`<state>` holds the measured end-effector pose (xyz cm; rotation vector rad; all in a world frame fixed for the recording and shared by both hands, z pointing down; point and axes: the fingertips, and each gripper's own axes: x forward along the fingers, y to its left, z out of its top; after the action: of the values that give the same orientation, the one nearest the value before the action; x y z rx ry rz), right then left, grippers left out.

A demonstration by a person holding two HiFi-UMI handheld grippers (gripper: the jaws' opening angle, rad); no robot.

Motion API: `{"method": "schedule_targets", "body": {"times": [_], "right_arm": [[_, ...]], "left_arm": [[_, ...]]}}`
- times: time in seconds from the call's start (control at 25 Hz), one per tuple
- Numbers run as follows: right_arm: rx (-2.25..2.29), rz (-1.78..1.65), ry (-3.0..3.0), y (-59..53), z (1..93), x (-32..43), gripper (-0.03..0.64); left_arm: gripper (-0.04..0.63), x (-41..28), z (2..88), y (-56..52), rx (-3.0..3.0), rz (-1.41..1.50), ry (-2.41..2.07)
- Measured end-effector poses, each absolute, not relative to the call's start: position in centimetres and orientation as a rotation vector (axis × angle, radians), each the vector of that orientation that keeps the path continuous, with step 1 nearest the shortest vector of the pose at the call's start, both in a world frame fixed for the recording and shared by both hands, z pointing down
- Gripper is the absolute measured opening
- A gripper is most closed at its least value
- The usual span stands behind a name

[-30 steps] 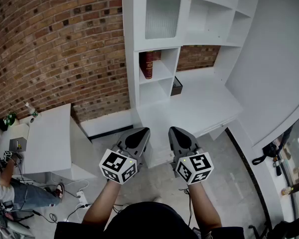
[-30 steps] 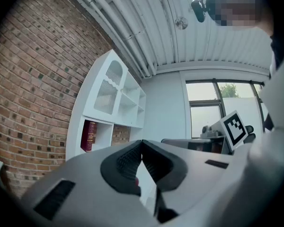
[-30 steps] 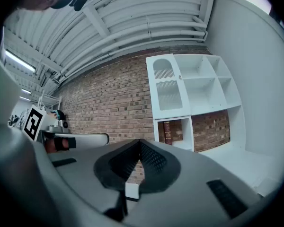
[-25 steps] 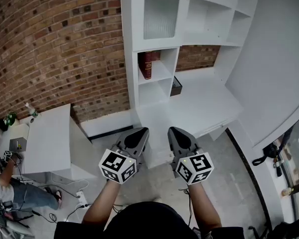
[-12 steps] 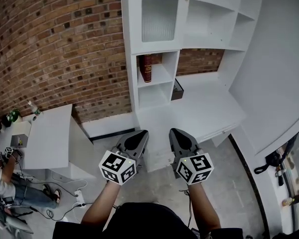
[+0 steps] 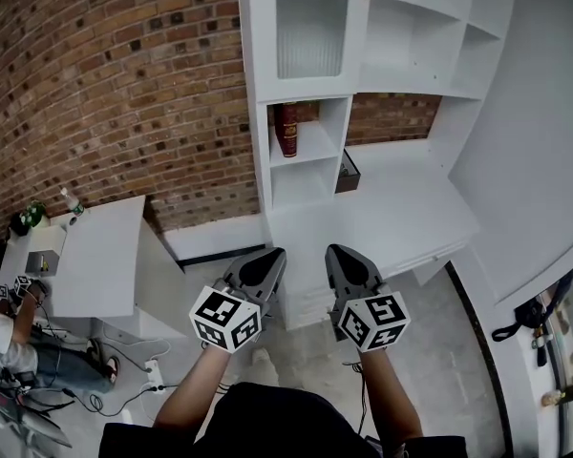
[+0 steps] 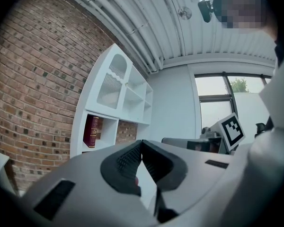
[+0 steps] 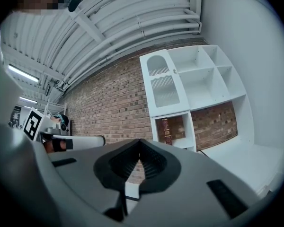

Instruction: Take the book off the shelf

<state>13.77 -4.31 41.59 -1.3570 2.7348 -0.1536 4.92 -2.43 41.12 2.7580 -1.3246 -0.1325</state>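
A dark red book (image 6: 286,128) stands upright in an open cubby of the white shelf unit (image 6: 317,84), against the cubby's left wall. It also shows as a book (image 7: 91,131) in the left gripper view and a book (image 8: 167,130) in the right gripper view. My left gripper (image 6: 272,258) and right gripper (image 6: 336,253) are held side by side well short of the shelf, above the floor. Both are shut, jaw tips touching, with nothing between them.
A white desk surface (image 6: 401,208) extends right of the shelf, with a small dark box (image 6: 347,171) at the cubby's side. A white table (image 6: 100,256) stands at left by the brick wall (image 6: 124,84). A person (image 6: 19,351) sits at far left with cables on the floor.
The view has shifted slightly, so the shelf and book sit a little further right in the head view. Both grippers stay shut and keep their places.
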Motion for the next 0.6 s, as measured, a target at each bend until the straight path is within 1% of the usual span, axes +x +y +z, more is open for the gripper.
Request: {"method": "schedule_targets", "body": {"times": [0.6], "right_arm": [[-1.386, -0.113, 2.727, -11.2, 40.6, 10.4, 0.018]], "left_arm": [[0.017, 1.1, 40.1, -9.1, 2.738, -0.2, -1.354]]}}
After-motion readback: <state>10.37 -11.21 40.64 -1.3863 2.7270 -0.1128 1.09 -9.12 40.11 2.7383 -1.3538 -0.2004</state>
